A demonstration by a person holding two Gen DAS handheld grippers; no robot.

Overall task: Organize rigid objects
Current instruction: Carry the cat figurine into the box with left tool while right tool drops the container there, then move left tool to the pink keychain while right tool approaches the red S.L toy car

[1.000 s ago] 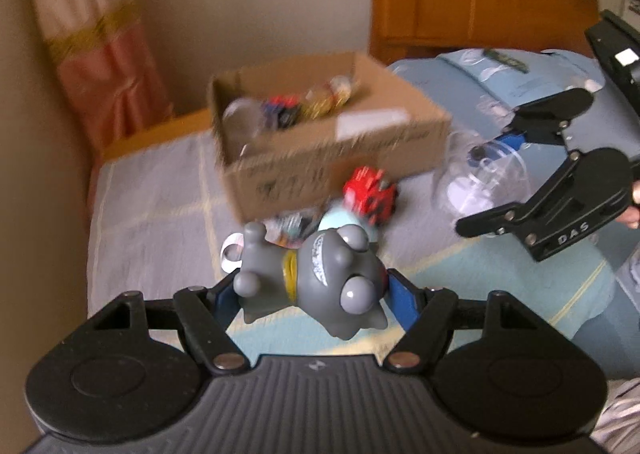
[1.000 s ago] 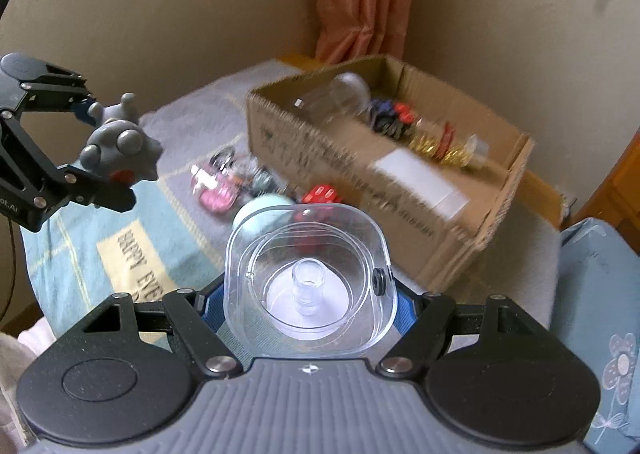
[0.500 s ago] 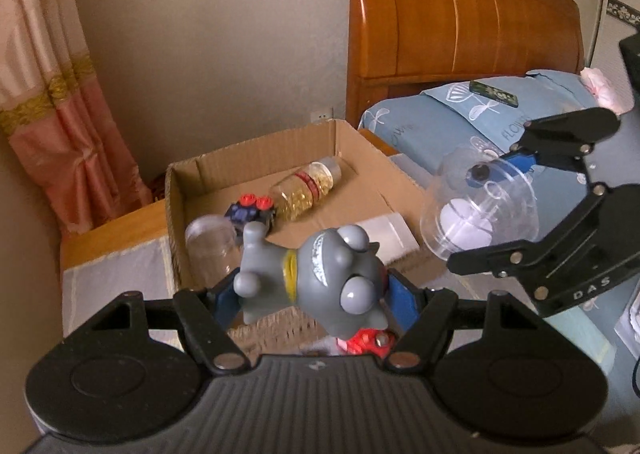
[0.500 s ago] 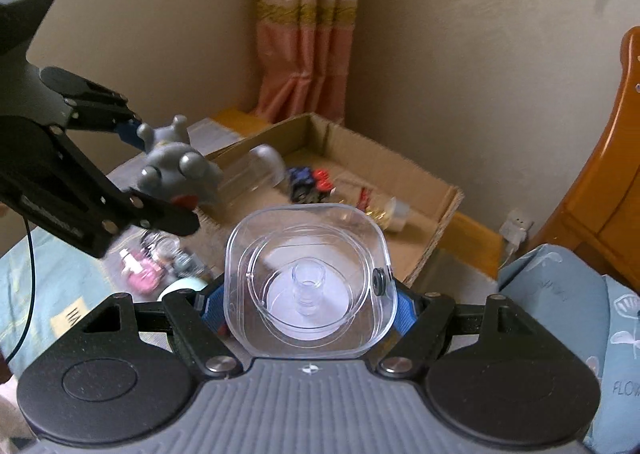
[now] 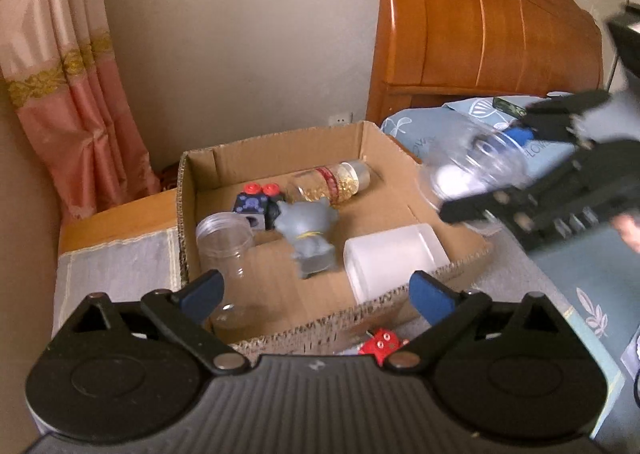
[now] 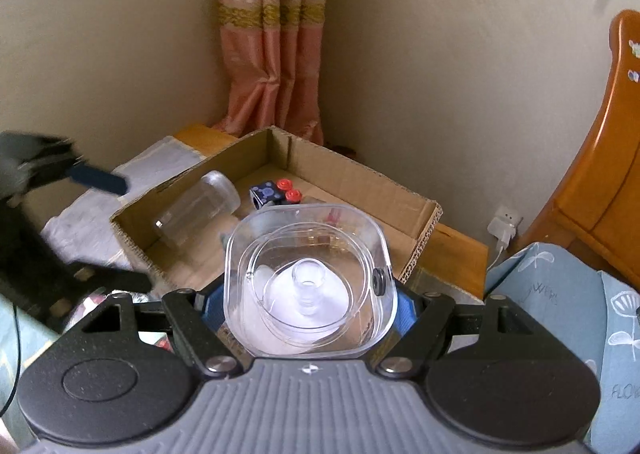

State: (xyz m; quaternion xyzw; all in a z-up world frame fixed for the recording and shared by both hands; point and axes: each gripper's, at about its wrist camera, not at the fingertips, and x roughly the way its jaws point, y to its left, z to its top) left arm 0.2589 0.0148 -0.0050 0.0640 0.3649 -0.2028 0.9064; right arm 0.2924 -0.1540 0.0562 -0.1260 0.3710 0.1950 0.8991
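Cardboard box [image 5: 280,142] w/ grey figurine [image 5: 308,230], jars, bottle inside.

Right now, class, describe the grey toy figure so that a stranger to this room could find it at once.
Look for the open cardboard box in front of the pink curtain. The grey toy figure is in the middle of it, between a clear jar and a frosted white cup. It alone is opaque grey with a yellow collar.
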